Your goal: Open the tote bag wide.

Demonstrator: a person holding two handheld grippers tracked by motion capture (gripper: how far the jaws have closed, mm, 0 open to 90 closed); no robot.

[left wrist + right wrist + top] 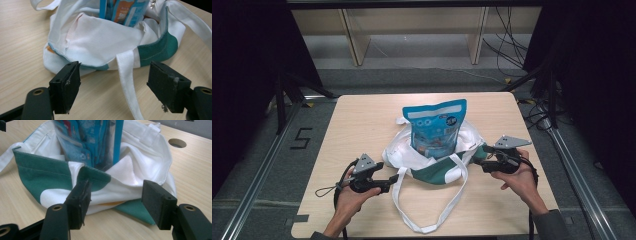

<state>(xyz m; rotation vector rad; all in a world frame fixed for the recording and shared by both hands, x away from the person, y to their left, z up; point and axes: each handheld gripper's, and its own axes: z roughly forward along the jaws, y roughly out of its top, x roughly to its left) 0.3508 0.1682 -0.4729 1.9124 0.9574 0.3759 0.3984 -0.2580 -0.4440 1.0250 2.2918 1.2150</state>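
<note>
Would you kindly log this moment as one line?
left gripper: open, at strap | right gripper: open, at tote bag rim | blue pouch: upright in bag

Right gripper (115,202) with jaws spread wide, low over the wooden table (195,167), facing the white-and-green tote bag (140,167). Blue snack pouch (100,142) upright inside. Round hole (177,143) near the table's far edge.

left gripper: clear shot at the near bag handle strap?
Probably yes. The left gripper is open, and the strap already runs between its jaws on the table, nothing in between.
</note>
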